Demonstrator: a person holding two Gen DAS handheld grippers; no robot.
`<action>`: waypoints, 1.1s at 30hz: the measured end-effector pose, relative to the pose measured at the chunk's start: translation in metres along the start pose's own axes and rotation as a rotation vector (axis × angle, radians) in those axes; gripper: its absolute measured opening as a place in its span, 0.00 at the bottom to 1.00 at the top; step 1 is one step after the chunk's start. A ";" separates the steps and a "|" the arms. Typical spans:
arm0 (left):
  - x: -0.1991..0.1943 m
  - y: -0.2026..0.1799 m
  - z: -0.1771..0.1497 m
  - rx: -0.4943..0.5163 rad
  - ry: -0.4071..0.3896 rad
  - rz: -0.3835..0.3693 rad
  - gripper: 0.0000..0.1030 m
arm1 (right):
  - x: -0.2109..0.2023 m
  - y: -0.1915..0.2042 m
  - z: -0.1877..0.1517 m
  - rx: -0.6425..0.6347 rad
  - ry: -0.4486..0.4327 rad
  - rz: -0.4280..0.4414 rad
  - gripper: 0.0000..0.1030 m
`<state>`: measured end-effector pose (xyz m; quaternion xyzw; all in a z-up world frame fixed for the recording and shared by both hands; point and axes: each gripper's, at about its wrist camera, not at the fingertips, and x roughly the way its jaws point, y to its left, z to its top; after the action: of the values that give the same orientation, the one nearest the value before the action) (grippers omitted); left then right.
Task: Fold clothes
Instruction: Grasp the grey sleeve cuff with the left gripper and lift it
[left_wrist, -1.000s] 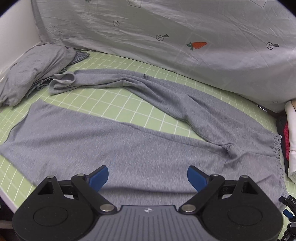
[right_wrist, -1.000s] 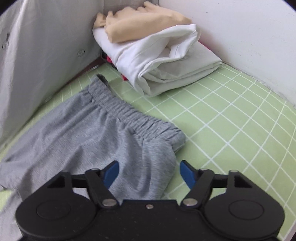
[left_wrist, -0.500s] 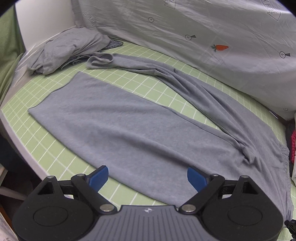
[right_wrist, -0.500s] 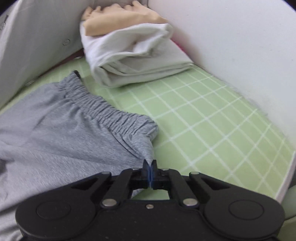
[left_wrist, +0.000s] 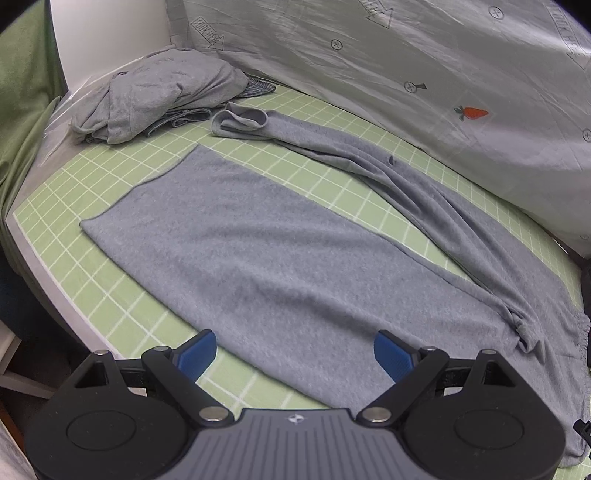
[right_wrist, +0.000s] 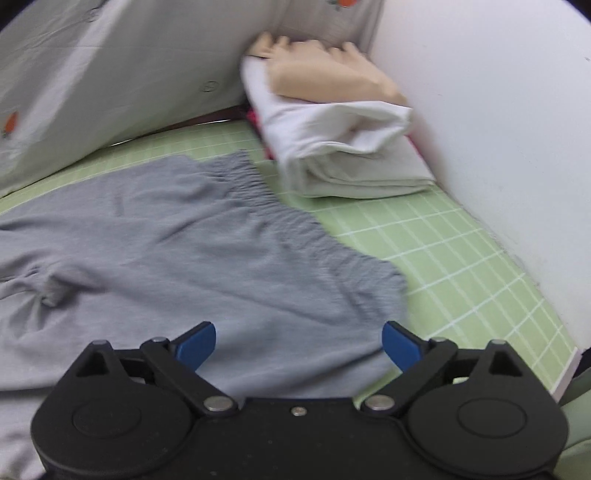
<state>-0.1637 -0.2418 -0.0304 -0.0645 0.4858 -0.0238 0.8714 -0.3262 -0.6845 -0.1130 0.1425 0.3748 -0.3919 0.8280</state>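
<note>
Grey trousers (left_wrist: 280, 251) lie spread on the green gridded mat (left_wrist: 92, 192), one leg flat near me, the other leg (left_wrist: 369, 155) rumpled toward the back. My left gripper (left_wrist: 295, 352) hovers open over the near leg's lower edge, nothing between its blue pads. In the right wrist view the elastic waistband (right_wrist: 295, 221) runs across the mat. My right gripper (right_wrist: 299, 345) hangs over the waist end of the trousers (right_wrist: 166, 258); its jaws are opening wide and no cloth is pinched between them.
A crumpled grey garment pile (left_wrist: 155, 96) sits at the back left. Folded white and tan clothes (right_wrist: 332, 129) are stacked in the right corner against a white wall (right_wrist: 498, 129). A grey printed sheet (left_wrist: 406, 74) hangs behind. The mat's edge (left_wrist: 44, 266) drops off at left.
The right gripper closed on the waistband corner, then opened and let it go, and the view swung left. The left gripper drew back and leftward, showing more of the near leg.
</note>
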 end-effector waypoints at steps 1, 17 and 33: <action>0.003 0.007 0.008 -0.001 -0.001 -0.006 0.90 | -0.003 0.012 -0.002 0.002 0.004 0.013 0.96; 0.093 0.106 0.176 0.036 -0.036 -0.040 0.90 | 0.005 0.233 0.005 0.072 0.028 0.145 1.00; 0.245 0.083 0.312 0.099 0.029 -0.053 0.90 | 0.064 0.337 0.069 -0.006 0.071 0.079 1.00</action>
<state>0.2286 -0.1571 -0.0865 -0.0337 0.4947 -0.0719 0.8654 -0.0103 -0.5357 -0.1325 0.1684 0.3990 -0.3525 0.8296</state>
